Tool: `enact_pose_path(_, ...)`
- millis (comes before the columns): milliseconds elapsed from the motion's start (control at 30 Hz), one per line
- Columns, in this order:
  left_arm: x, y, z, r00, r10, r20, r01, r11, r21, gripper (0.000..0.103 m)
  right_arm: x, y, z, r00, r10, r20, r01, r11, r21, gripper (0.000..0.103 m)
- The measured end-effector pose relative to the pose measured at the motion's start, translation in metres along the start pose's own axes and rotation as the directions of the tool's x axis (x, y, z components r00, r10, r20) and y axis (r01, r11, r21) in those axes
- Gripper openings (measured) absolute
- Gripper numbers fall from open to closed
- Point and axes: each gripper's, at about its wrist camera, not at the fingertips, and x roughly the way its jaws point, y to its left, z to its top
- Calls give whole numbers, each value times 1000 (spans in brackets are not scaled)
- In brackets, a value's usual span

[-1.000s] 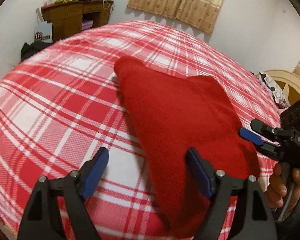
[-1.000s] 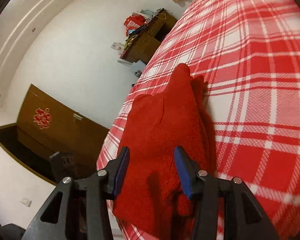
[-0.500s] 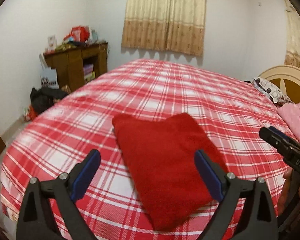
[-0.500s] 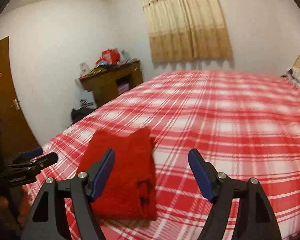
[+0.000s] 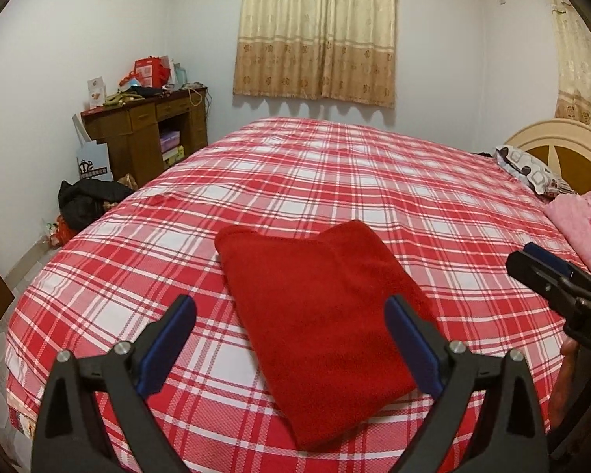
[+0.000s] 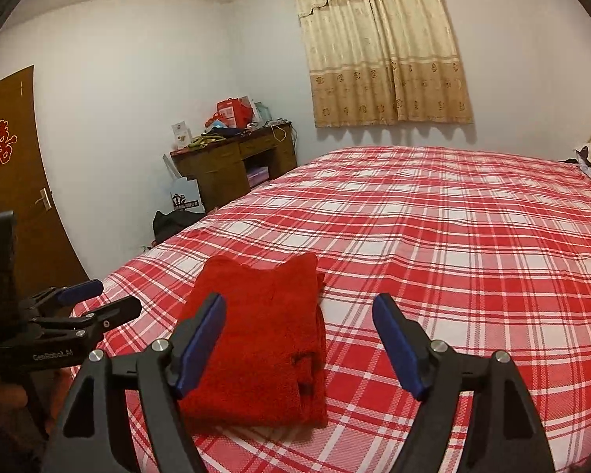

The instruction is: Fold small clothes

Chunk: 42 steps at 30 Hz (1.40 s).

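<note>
Red fleece garment (image 5: pixel 319 315): folded flat on red-and-white plaid bedsheet (image 5: pixel 335 181). Left gripper (image 5: pixel 291 349) and right gripper (image 6: pixel 297 341): both released, empty, above it. Fold seemingly done; next probably another piece or stop.

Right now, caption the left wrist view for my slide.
Open left gripper above a folded red fleece garment lying on the red plaid bedsheet.

bed: red-white plaid sheet (image 5: pixel 335 181)
desk: brown, cluttered, far left corner (image 5: pixel 138 134)
curtain: beige (image 5: pixel 315 27)
door: brown, left (image 6: pixel 12 181)
pillow: patterned, by headboard (image 5: pixel 532 169)
</note>
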Motion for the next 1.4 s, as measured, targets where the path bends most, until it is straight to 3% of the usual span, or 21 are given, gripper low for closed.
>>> enact_pose_path(1000,0,-5,-4,1000,0,-14,0,1000,4,99,-3,13,-6,1000,23,0,-23,1000,-5,78)
enact_pose_path(1067,2,-7,-5,1000,1,-26,-1,1000,1,103,-3,13,-6,1000,24,0,-24,1000,-8,78)
enact_pose_path(1400,3,-8,-4,999,9,-40,-9,1000,10,103,-4,15,-7,999,36,3,-36,999,-14,78)
